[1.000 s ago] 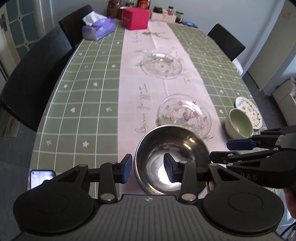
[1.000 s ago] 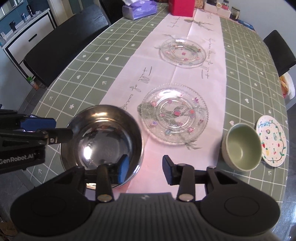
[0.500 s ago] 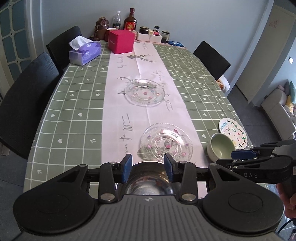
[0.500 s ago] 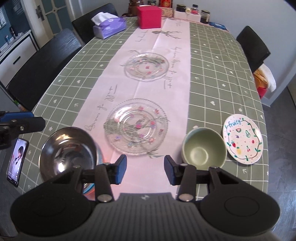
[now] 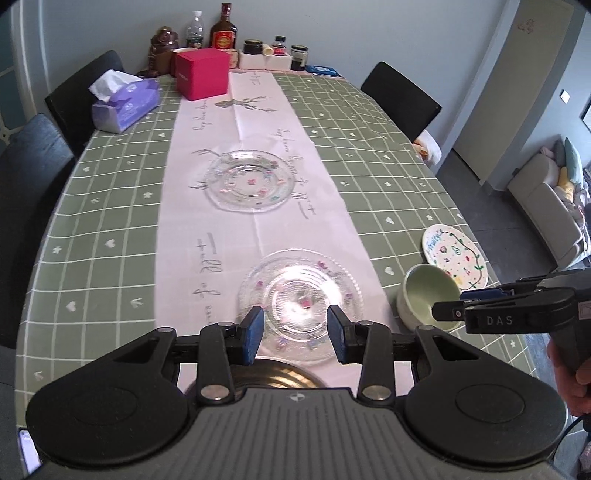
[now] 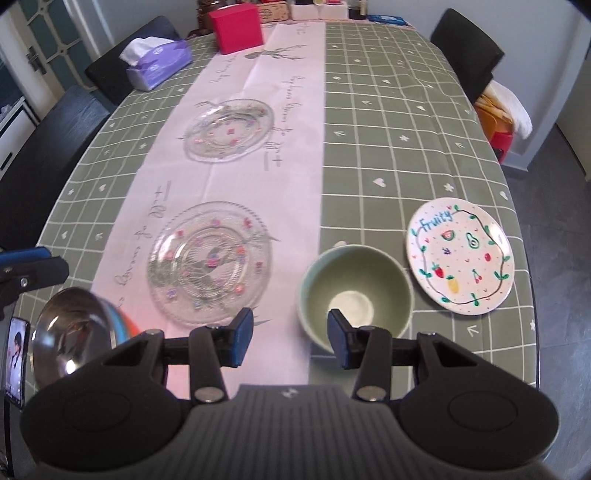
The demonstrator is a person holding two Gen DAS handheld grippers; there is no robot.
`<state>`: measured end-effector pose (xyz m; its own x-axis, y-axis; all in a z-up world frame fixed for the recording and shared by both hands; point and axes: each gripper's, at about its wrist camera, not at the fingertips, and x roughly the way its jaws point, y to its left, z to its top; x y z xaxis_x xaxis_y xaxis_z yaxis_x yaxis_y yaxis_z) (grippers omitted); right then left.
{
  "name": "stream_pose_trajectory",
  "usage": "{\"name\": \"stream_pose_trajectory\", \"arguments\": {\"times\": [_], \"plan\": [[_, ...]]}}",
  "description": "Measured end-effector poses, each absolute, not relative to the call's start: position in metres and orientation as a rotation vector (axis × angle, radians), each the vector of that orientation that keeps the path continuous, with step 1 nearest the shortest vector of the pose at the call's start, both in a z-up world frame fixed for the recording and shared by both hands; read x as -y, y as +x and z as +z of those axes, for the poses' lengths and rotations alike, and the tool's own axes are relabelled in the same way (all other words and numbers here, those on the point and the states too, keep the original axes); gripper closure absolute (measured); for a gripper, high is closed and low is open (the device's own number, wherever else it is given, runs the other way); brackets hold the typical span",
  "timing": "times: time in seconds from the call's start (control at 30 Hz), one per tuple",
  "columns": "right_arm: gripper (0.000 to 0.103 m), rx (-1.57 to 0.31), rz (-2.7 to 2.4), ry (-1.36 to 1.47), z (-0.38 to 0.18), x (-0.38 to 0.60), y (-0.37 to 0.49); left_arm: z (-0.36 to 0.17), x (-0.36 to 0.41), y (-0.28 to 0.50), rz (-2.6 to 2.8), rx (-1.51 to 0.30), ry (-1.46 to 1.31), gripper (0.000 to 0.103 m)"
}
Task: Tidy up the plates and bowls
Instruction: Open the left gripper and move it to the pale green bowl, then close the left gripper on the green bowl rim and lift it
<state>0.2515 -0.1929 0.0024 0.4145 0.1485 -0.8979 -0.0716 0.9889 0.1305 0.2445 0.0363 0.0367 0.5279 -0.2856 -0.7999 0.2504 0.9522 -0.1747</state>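
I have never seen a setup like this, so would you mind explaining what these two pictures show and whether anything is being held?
No robot here: a person holds a two-finger tool in each hand, and a wide-angle camera on each tool looks forward past its black fingers with blue pads.

One picture is from the left tool, where the right tool enters from the side. The other is from the right tool.

Below is a dining table with a green checked cloth. On it lie two clear glass plates, a green bowl, a painted fruit plate, a steel bowl, a phone, a tissue box and a red box.

Both tools are open and hold nothing.
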Motion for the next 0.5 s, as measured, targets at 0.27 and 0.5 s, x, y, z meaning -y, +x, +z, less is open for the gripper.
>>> {"name": "stream_pose_trajectory", "arguments": {"times": [0.27,0.5], "plan": [[0.059,-1.157,0.068,0.109,-0.012,0.236,0.269,0.018,0.023,0.261,-0.41,-1.014,-0.027,0.059],[0.06,-1.19,0.039,0.131,-0.03,0.264,0.276,-0.009,0.069,0.275,-0.441,-1.078,0.015,0.059]]}}
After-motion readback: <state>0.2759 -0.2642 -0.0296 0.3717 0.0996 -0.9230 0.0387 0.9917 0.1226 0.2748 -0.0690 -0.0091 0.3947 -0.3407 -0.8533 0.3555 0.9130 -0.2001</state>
